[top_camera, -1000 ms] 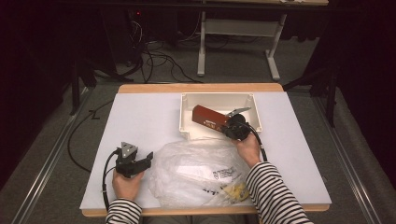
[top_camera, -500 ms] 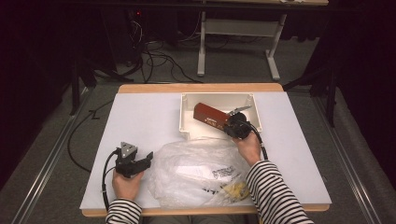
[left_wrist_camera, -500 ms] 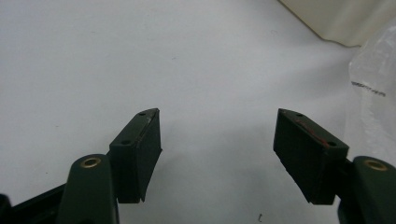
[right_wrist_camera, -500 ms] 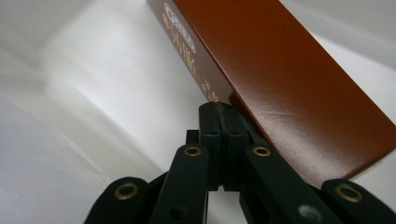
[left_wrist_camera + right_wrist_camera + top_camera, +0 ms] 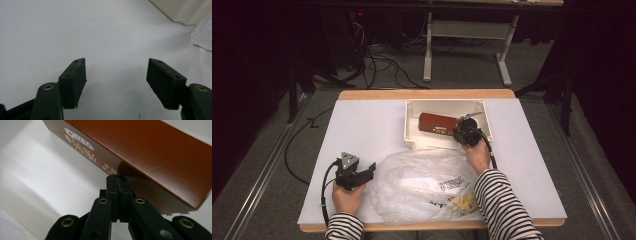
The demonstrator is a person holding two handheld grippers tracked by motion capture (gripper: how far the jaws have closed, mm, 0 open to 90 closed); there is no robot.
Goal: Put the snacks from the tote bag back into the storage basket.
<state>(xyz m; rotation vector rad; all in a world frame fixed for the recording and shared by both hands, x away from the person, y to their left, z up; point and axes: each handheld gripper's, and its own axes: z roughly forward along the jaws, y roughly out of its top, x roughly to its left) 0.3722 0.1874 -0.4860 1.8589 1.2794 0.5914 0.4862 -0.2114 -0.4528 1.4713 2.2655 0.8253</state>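
A brown Oreo box (image 5: pixel 437 123) lies inside the white bin (image 5: pixel 412 120) at the back of the table. My right gripper (image 5: pixel 458 131) reaches into the bin from the box's right end. In the right gripper view its jaws are shut flat against each other with nothing between them, and the right gripper (image 5: pixel 117 178) tips touch or nearly touch the lower edge of the box (image 5: pixel 155 152). My left gripper (image 5: pixel 372 168) rests near the table's front left, beside a crumpled clear plastic bag (image 5: pixel 422 182). The left gripper (image 5: pixel 116 72) is open over bare white table.
The bag holds printed paper and yellowish pieces (image 5: pixel 464 202) at its front right. The bin's wall (image 5: pixel 180 10) and the bag's edge (image 5: pixel 203 47) lie ahead and right of the left gripper. Cables and desk legs (image 5: pixel 507 65) stand on the floor behind the table.
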